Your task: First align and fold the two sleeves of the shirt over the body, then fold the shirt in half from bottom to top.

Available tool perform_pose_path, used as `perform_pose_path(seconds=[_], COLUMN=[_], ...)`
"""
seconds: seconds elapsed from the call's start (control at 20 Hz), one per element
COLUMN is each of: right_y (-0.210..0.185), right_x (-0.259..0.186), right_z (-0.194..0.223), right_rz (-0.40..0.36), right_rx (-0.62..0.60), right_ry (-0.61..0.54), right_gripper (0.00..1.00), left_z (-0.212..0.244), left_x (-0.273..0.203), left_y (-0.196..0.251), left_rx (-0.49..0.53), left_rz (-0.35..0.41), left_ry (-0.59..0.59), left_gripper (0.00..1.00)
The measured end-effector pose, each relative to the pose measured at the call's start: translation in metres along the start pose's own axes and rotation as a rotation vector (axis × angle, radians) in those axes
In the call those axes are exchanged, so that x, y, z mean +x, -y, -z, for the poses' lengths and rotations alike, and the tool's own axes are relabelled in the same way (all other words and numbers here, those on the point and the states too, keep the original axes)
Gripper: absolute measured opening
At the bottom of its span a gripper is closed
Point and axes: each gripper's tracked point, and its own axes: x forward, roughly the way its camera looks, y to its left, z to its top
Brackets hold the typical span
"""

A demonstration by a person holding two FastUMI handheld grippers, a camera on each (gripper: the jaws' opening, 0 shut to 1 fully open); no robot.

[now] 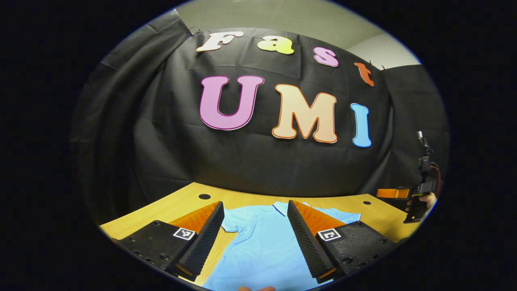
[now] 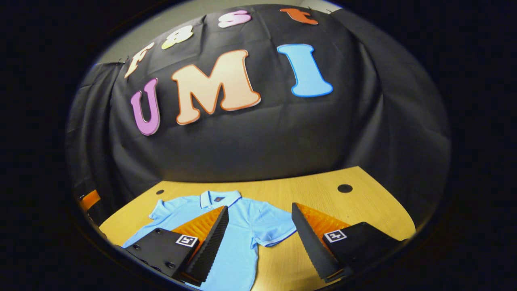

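Observation:
A light blue polo shirt (image 2: 242, 226) lies flat on the wooden table (image 2: 323, 194), collar (image 2: 220, 198) toward the back wall, both short sleeves spread out. In the right gripper view my right gripper (image 2: 258, 226) hangs open above the shirt's right sleeve (image 2: 274, 230), nothing between its fingers. My left gripper (image 1: 256, 226) is open too, held above the shirt (image 1: 262, 242) with its left sleeve (image 1: 230, 222) beside the left finger. The right gripper (image 1: 400, 194) and the hand holding it appear at the far right of the left gripper view.
The table (image 1: 181, 202) has round cable holes (image 1: 204, 197) (image 2: 345, 188) near its back edge. Black cloth closes the booth behind and at both sides. Bare wood lies to the right of the shirt.

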Motion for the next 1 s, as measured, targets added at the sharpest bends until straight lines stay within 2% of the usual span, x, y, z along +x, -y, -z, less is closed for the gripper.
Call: perform_pose_path(seconds=[0.2,0.25,0.3,0.4,0.65,1.0], right_y=[0.02,0.025,0.03,0.04,0.063,0.083], right_x=[0.048,0.057,0.067,0.084,0.116,0.134], right_z=[0.032,0.039,0.045,0.059,0.078,0.101], right_rz=[0.043,0.054,0.063,0.09,0.142,0.178], right_rx=[-0.012,-0.007,-0.007,-0.015,-0.024,-0.024], right_ry=[-0.145,-0.174,-0.202,-0.253,-0.323,-0.393], right_gripper=[0.97,0.98,0.98,0.98,0.98,0.98], left_z=[0.003,0.004,0.006,0.01,0.02,0.028], left_x=[0.001,0.002,0.002,0.002,0.007,0.014], left_y=[-0.008,-0.01,-0.012,-0.017,-0.026,-0.029], left_rx=[0.009,0.01,0.011,0.012,0.012,0.019], left_rz=[-0.012,-0.015,-0.018,-0.026,-0.042,-0.047], left_ry=[-0.008,-0.012,-0.017,-0.025,-0.054,-0.072], left_gripper=[0.94,0.9,0.94,0.94,0.94,0.94])
